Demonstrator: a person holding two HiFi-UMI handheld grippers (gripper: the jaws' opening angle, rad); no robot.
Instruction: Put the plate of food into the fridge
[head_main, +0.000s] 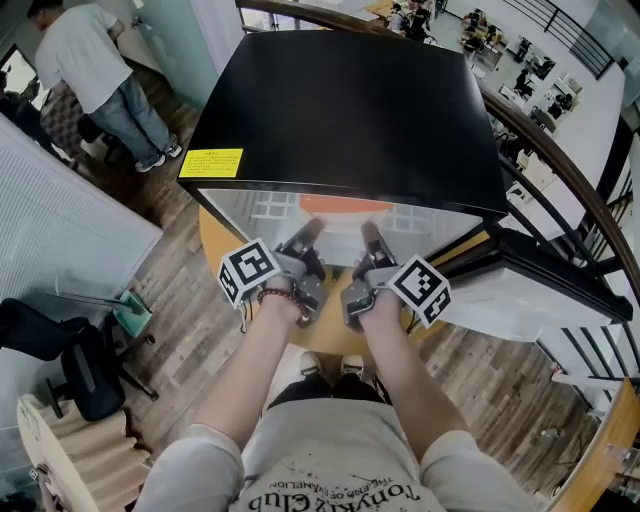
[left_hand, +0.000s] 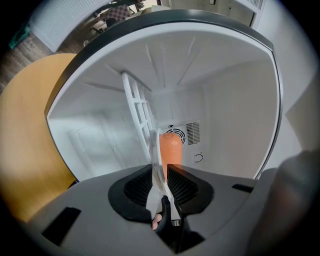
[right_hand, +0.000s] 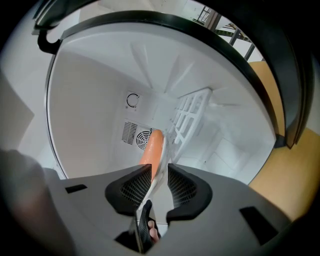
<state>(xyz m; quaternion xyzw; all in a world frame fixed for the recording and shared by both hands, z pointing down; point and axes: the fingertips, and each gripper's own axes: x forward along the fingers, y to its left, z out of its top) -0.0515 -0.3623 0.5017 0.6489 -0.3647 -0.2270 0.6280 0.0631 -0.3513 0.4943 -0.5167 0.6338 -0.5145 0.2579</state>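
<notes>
Pinching plate (left_hand: 155, 150), both tongs (left_hand: 161, 171) (right_hand: 159, 174), yellow label (head_main: 211, 162) illegible

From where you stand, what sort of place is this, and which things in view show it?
Probably an office mezzanine, not a home kitchen: a small black fridge stands on a round wooden table, a curved railing overlooks rows of desks below, and an office chair sits at the left.

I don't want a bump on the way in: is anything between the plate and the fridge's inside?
Nothing visible blocks it. The fridge stands open and bare ahead of the plate clamped by the left gripper and right gripper; only the white rack runs close beside it.
</notes>
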